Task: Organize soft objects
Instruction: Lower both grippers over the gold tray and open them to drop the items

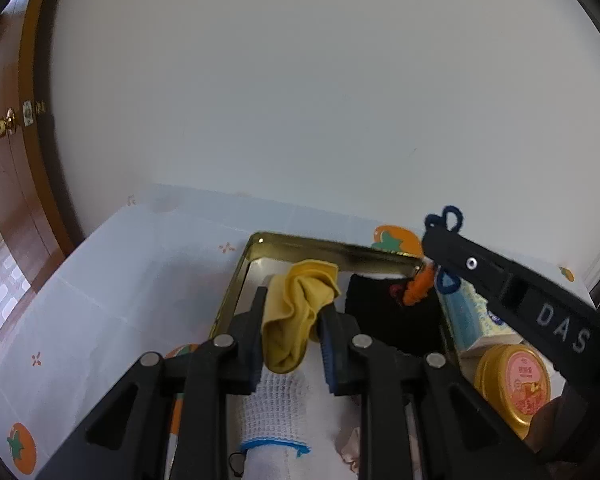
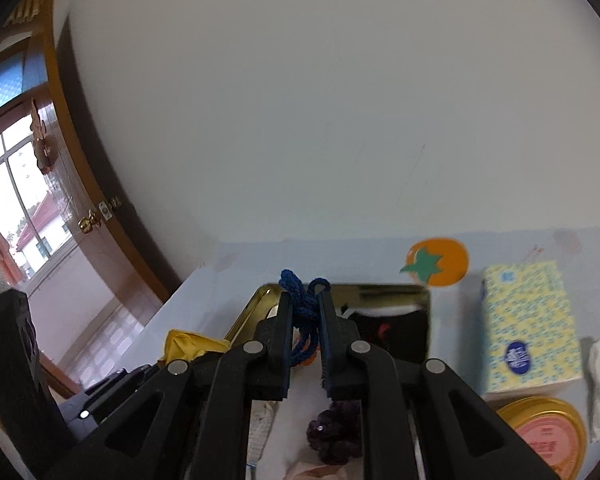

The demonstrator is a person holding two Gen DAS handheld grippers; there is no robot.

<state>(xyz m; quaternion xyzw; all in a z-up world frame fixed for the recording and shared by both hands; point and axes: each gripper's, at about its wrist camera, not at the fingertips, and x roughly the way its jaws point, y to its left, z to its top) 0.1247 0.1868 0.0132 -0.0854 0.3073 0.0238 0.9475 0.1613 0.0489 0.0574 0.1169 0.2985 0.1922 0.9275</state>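
Above the gold-rimmed metal tray (image 1: pixel 236 284), your left gripper (image 1: pixel 290 316) is clamped on a crumpled yellow cloth (image 1: pixel 300 312), which hangs between the fingers over the tray's left half. Under it, inside the tray, lies a white knit glove (image 1: pixel 276 412) with a blue cuff edge, and a black fabric piece (image 1: pixel 392 320) fills the far right corner. Your right gripper (image 2: pixel 306 320) is closed on a blue braided cord (image 2: pixel 306 304); its loops stick out past the fingertips, and in the left wrist view an orange fuzzy strand (image 1: pixel 420 284) hangs with it at the tray's far right corner. The only writing you can read is "DAS" in pale letters on the side of the right gripper's black body, seen from the left wrist camera. A round gold-rimmed tin (image 2: pixel 548 436) with a pink label sits just right of the tray; its print is too small to read. Behind it stands a yellow-and-blue patterned tissue pack (image 2: pixel 528 324) with a blue oval logo you cannot make out. A dark purple scrunchie-like item (image 2: pixel 336 436) lies below the right gripper. The worktop (image 1: pixel 112 280) wears a pale blue cover printed with orange persimmons (image 2: pixel 438 266). Left of the tray the cover is open right out to the edge, beside a wooden door frame (image 1: pixel 40 160); behind the tray a narrow strip runs to the white wall (image 1: pixel 300 100). On the right, the tin and tissue pack crowd the tray's side.
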